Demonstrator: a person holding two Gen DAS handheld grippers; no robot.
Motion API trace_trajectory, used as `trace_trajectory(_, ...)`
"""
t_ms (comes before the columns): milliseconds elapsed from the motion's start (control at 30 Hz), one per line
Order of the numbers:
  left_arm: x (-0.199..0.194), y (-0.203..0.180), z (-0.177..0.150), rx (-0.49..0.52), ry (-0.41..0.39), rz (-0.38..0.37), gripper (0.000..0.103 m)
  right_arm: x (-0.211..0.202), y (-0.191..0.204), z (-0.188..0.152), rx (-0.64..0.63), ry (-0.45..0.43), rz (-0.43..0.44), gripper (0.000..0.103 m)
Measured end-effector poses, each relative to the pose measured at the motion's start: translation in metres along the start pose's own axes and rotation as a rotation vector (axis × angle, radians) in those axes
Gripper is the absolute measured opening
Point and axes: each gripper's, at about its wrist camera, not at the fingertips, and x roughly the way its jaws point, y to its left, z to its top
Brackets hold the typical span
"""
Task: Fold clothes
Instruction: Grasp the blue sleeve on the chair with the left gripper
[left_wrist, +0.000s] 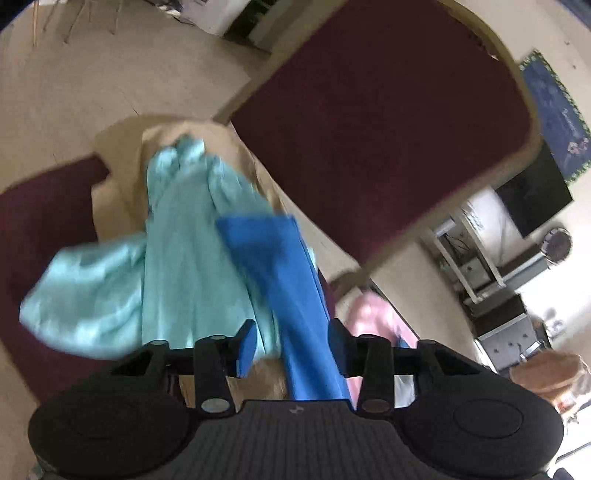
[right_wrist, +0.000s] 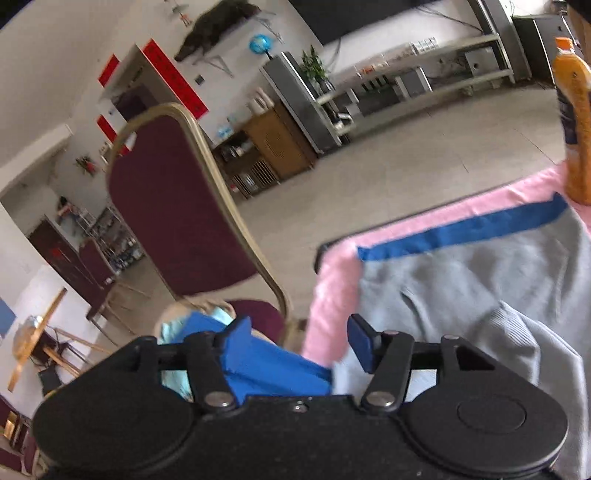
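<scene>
Left wrist view: the left hand-held gripper (left_wrist: 291, 343) is gaping, a blue garment (left_wrist: 284, 273) hanging between its fingers ungripped, beside a mint garment (left_wrist: 177, 258) draping over a maroon chair (left_wrist: 388, 122).

Right wrist view: the right hand-held gripper (right_wrist: 301, 341) is standing wide open, gripping nothing; a grey garment (right_wrist: 461, 288) is lying on the pink-covered worktop (right_wrist: 336, 280), right.

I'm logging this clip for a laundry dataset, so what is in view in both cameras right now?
light aqua garment: one, pale turquoise, heaped on the chair seat.
blue garment: one, bright blue, running from the aqua heap up between the left jaws.
grey garment: one, grey with a blue band, spread on the pink cloth.
pink cloth: one, pink, covering the surface under the grey garment.
chair: one near, maroon padding, tan frame.
orange bottle: one, orange, at the far edge of the pink cloth.
left gripper: black, blue pads, jaws apart.
right gripper: black, blue pads, jaws apart.
</scene>
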Motion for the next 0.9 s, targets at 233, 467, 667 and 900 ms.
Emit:
trace_trajectory(233,0.043,0.014,0.039,-0.062,0.027,0.024,0.023,0.021,-0.006,0.002,0.024,-0.03,-0.001,0.059)
trace_trajectory(467,0.061,0.019,0.036,-0.059,0.039,0.055,0.031,0.037,-0.019,-0.004,0.054,-0.001,-0.009,0.059)
trace_trajectory(667,0.061,0.003,0.039,0.045,-0.019,0.093,0.0,0.037,-0.02,-0.012,0.031,0.012,-0.01,0.059)
trace_trajectory(900,0.017,-0.054,0.021,0.292,-0.139,0.11,0.0,0.009,-0.039,-0.009,0.075,-0.019,-0.007,0.06)
